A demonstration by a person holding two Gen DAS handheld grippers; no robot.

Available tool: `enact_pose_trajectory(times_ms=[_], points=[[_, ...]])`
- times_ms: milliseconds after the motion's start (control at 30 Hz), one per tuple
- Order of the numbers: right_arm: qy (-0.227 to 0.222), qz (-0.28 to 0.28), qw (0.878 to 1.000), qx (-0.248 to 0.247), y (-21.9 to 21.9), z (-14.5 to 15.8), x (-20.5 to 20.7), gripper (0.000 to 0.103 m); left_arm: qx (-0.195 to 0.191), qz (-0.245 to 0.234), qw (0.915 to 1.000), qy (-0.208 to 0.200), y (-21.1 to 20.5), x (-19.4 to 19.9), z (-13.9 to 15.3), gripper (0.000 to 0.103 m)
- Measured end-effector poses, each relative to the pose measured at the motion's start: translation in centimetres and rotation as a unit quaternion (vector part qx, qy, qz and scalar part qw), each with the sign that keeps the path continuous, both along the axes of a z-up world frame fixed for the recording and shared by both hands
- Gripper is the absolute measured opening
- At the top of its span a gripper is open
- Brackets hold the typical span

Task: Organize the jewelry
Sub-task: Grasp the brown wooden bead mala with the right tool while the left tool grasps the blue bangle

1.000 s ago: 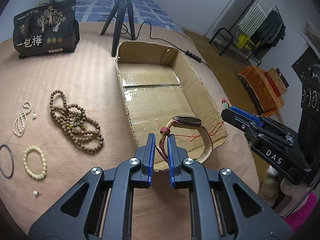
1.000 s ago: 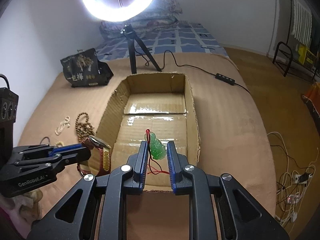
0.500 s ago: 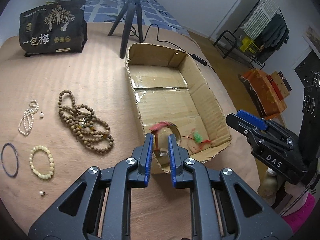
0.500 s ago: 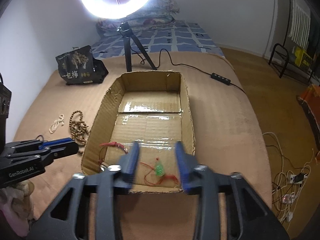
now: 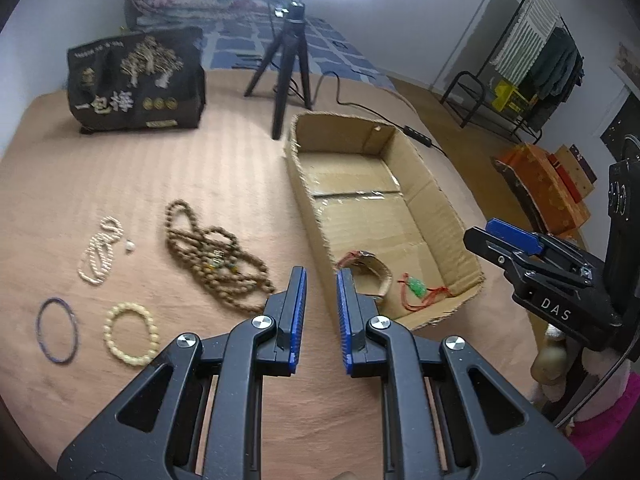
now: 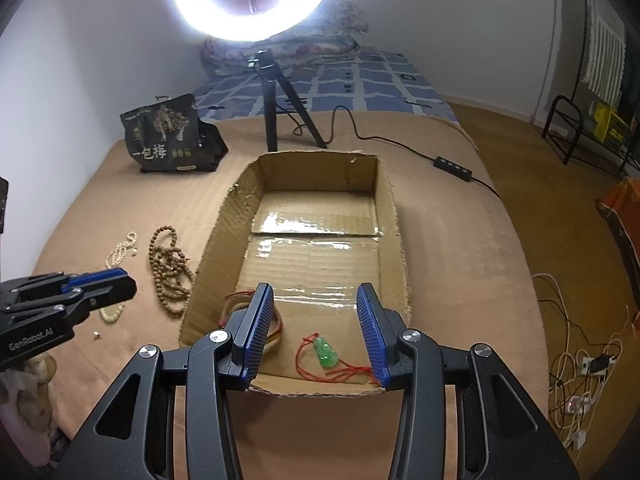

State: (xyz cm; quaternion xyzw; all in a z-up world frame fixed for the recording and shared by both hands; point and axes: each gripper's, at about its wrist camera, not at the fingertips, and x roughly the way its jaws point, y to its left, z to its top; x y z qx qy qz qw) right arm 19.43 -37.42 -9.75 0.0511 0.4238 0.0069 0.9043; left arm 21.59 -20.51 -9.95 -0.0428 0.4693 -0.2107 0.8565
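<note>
left hand-held gripper point(image 5: 321, 276): empty, jaws opening | right hand-held gripper point(image 6: 315, 316): released, empty | watch point(image 5: 366, 276), jade pendant point(image 6: 326, 353): near end of cardboard box point(image 6: 390, 200) | next: bead bracelet point(image 5: 130, 334), approach low, pinch one side | beyond: wooden bead necklace point(image 5: 212, 258) on bed

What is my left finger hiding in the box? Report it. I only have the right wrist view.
Observer: A watch with a tan strap lies in the cardboard box's near corner, beside the green pendant.
Operator: Now list what lies beyond the left gripper.
Observer: A thin blue bangle lies on the brown cover, next to the pale bead bracelet.
Operator: Check the left gripper's jaws.
Observer: The left gripper is opening, with nothing between its jaws.
</note>
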Motion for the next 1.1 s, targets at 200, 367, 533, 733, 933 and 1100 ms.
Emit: enact_pose_trajectory(times_ms=[200, 367, 533, 733, 933, 1100], points=[[-0.006, 0.021, 1.0, 0.005, 1.8, 0.3, 0.6, 0.042, 0.022, 0.021, 0.999, -0.031, 3.0, 0.0, 1.2, 0.033], [-0.012, 0.041, 0.999, 0.002, 4.1, 0.6, 1.5, 0.049, 0.034, 0.041, 0.9978, -0.041, 6.1, 0.3, 1.9, 0.038], [-0.017, 0.069, 0.997, 0.005, 6.8, 0.8, 2.4, 0.053, 0.036, 0.066, 0.9963, -0.041, 9.1, 0.7, 2.3, 0.041], [-0.009, 0.108, 0.994, 0.0, 10.1, 0.3, 3.4, 0.056, 0.032, 0.101, 0.9938, -0.033, 13.4, 1.5, 2.7, 0.041], [0.009, 0.138, 0.99, -0.013, 13.0, -0.9, 4.3, 0.057, 0.046, 0.131, 0.9902, -0.019, 18.5, 2.4, 2.3, 0.041], [0.022, 0.158, 0.987, -0.028, 14.9, -2.1, 5.2, 0.068, 0.042, 0.153, 0.9873, 0.016, 22.6, 3.2, 0.6, 0.041]])
